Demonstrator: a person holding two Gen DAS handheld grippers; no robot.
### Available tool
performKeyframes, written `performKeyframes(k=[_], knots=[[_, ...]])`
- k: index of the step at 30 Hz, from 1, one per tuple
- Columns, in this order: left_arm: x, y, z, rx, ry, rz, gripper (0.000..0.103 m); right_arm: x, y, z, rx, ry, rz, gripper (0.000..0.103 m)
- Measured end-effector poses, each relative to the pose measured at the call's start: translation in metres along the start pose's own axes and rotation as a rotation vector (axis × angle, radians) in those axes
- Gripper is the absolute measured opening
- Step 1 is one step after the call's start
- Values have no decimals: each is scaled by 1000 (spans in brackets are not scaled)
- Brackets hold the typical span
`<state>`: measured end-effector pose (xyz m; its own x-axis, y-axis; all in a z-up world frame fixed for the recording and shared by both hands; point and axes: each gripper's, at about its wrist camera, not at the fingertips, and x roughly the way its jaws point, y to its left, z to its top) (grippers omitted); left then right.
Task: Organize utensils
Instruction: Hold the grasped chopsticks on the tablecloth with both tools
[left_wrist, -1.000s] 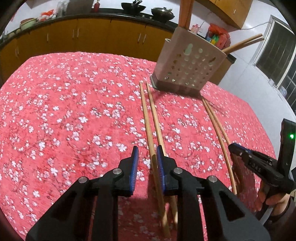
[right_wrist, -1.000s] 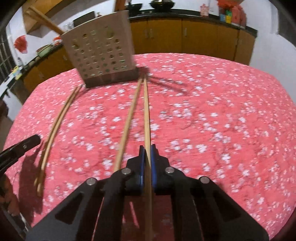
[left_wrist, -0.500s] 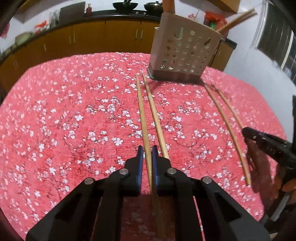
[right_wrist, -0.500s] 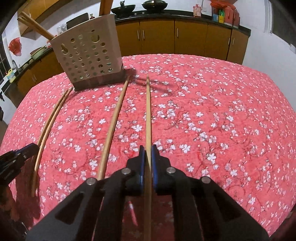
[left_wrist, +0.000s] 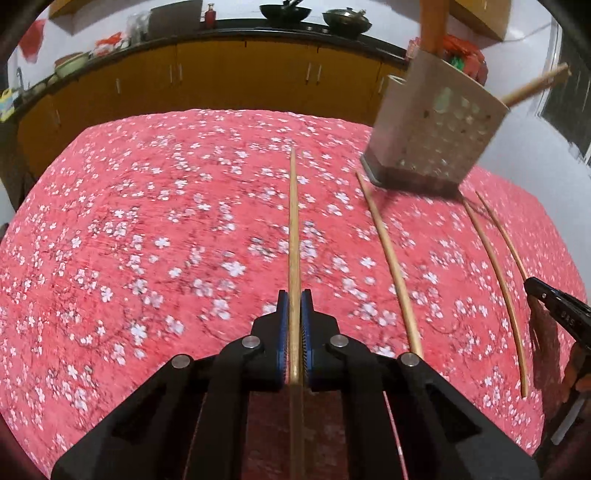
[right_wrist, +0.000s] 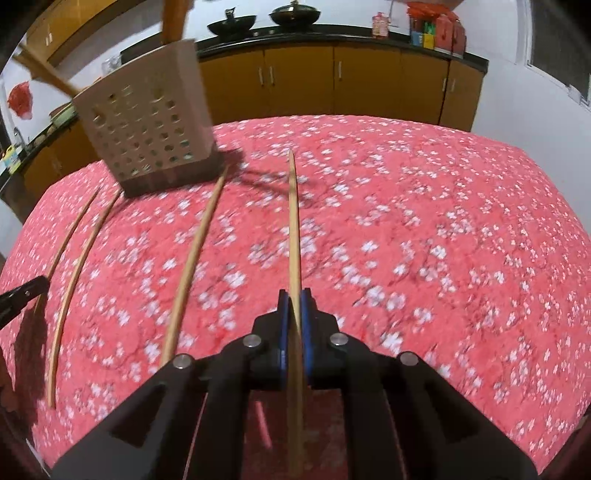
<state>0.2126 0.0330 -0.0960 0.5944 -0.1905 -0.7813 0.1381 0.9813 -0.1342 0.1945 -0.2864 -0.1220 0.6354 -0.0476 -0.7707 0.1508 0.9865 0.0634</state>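
**A:** Chopstick (left_wrist: 293, 229) nearest us: who has it?

**B:** It's in the left claw (left_wrist: 294, 295), which is closed tight on the thick end. The stick runs out along the fingers, thin tip aimed at the desk's (left_wrist: 110, 221) far edge. The right claw (right_wrist: 294, 293) is clamped on a second stick (right_wrist: 293, 229) the same way.

**A:** Why lengthwise?

**B:** My guess is that the thin tip leads, so each one can be tipped straight down into the holder (left_wrist: 428, 125).

**A:** And the others?

**B:** In the left view, three loose sticks (left_wrist: 391, 266) lie flat on the desk, right of the claw, all pointing roughly at the holder. One lies alone and two are close together. Laid out like that, each looks easy to pinch by its near end.

**A:** And the holder?

**B:** It stands near the far edge. It's perforated, and handles already poke out of the top, so I'd judge the sorting partway done.
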Motion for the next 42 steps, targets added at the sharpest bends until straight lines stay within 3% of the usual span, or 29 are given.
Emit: performKeyframes(k=[5,42], knots=[[-3,-3,-5,23,-21,25,8,4,0,0,-9,-19,-19,8],[-7,-5,-8,-36,-24,8,9,7,0,1,-11,-18,-17,9]])
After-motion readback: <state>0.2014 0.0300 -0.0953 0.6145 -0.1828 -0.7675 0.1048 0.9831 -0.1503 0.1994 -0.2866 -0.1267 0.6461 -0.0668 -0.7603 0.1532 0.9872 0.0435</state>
